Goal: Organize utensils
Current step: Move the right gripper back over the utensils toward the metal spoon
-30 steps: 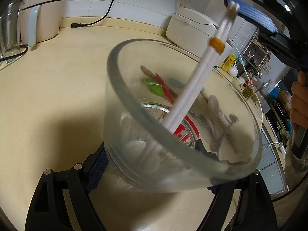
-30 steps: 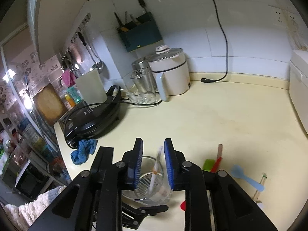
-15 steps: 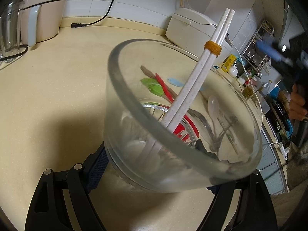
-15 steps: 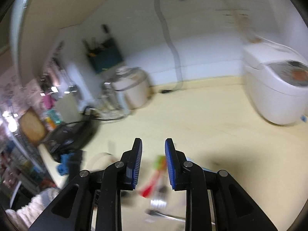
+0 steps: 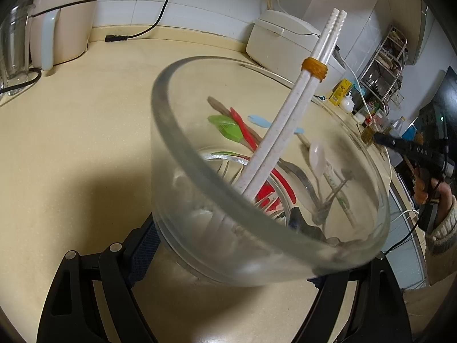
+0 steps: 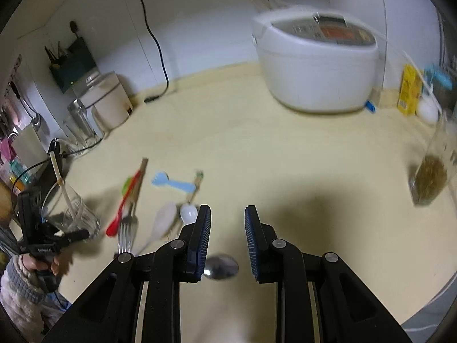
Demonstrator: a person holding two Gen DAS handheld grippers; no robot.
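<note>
My left gripper [image 5: 228, 263] is shut on a clear glass cup [image 5: 200, 148], tilted toward the camera. A pair of white chopsticks [image 5: 294, 114] with an orange band leans inside it. In the right wrist view the same cup [image 6: 72, 211] stands at the far left. Loose utensils lie beside it on the counter: a fork [image 6: 127, 233], a red spatula [image 6: 121, 211], a blue spatula [image 6: 171, 183] and a white spoon [image 6: 162, 220]. My right gripper [image 6: 227, 228] is open and holds nothing. It hovers above a metal spoon [image 6: 221, 267].
A white rice cooker [image 6: 317, 68] stands at the back of the beige counter [image 6: 257, 157]. A glass jar [image 6: 431, 180] with brown contents is at the right. A kettle [image 5: 60, 28] and a black power cord [image 5: 134, 33] sit at the back left.
My right gripper has swung away from the top of the chopsticks, to the right and lower, over the loose utensils. The chopsticks stay in the cup, and the left gripper has not moved.
</note>
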